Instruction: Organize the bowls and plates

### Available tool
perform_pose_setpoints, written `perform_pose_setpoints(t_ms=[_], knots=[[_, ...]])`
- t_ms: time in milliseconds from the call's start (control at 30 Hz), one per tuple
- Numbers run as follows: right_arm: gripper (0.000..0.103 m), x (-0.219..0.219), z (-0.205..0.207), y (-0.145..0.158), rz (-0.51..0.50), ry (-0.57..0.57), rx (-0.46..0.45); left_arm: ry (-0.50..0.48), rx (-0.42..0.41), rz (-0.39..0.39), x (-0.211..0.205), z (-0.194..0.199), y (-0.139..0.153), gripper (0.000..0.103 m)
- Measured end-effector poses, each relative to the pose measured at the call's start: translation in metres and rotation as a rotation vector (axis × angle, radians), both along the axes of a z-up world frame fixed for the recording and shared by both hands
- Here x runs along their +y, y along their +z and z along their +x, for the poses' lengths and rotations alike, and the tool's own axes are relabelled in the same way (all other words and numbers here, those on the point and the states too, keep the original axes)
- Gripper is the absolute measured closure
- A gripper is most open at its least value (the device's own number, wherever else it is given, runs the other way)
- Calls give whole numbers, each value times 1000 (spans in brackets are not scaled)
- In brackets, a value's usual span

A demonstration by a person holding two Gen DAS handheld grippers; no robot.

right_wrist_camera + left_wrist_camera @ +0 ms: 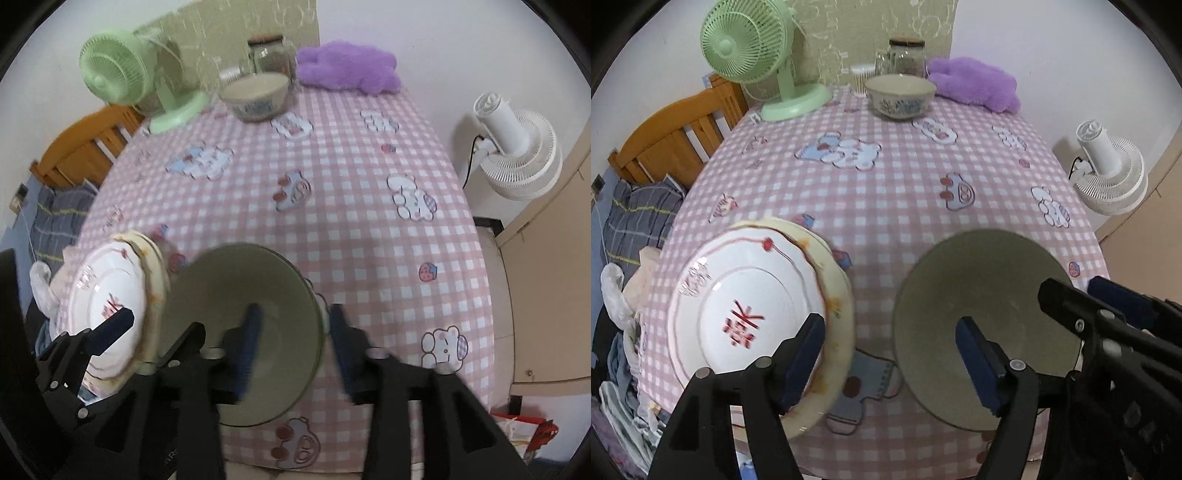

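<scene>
On the worktop (pixel 905 192), near its front edge, two stacked plates (pixel 753 314) are set left of a green bowl (pixel 990 295). The left gripper (pixel 890 354) is held with jaws apart, astride the plates' right rim. The right gripper (pixel 295 343) is held with jaws apart, astride the bowl's right rim, unclamped.

The right tool (pixel 293 343) stands open astride the green bowl's (pixel 236 295) rim, beside stacked plates (pixel 110 295) on the worktop (pixel 332 221).

Bedroom: wooden bed (pixel 676 136), checked tablecloth (pixel 886 192)
</scene>
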State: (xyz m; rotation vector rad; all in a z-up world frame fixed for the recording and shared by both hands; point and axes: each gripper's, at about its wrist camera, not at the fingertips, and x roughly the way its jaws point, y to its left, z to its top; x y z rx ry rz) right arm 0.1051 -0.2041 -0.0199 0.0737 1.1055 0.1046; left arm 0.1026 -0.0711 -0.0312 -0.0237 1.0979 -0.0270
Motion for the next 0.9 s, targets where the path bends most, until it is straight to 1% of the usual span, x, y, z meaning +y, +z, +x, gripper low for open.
perform_pose_setpoints(t_ms=[67, 100, 233, 300, 400, 500, 700, 900], knots=[[39, 7, -5, 10, -1, -3, -36, -13, -15, -8, 5, 1, 8, 25], [37, 11, -6, 15, -3, -6, -50, -20, -25, -14, 9, 2, 13, 24], [33, 23, -6, 33, -2, -29, -91, -63, -68, -22, 19, 11, 34, 22], [31, 28, -3, 42, 13, -49, -112, -84, -97, -10, 23, 18, 45, 22], [31, 31, 6, 55, 27, -68, -141, -94, -117, -10, 27, 30, 56, 22], [31, 34, 19, 66, 28, -60, -165, -78, -140, -5, 29, 43, 68, 22], [31, 33, 56, 90, -10, -15, -211, -49, -205, 12, 25, 74, 89, 21], [31, 25, 99, 94, 4, 38, -219, 25, -200, 28, 19, 110, 92, 21]])
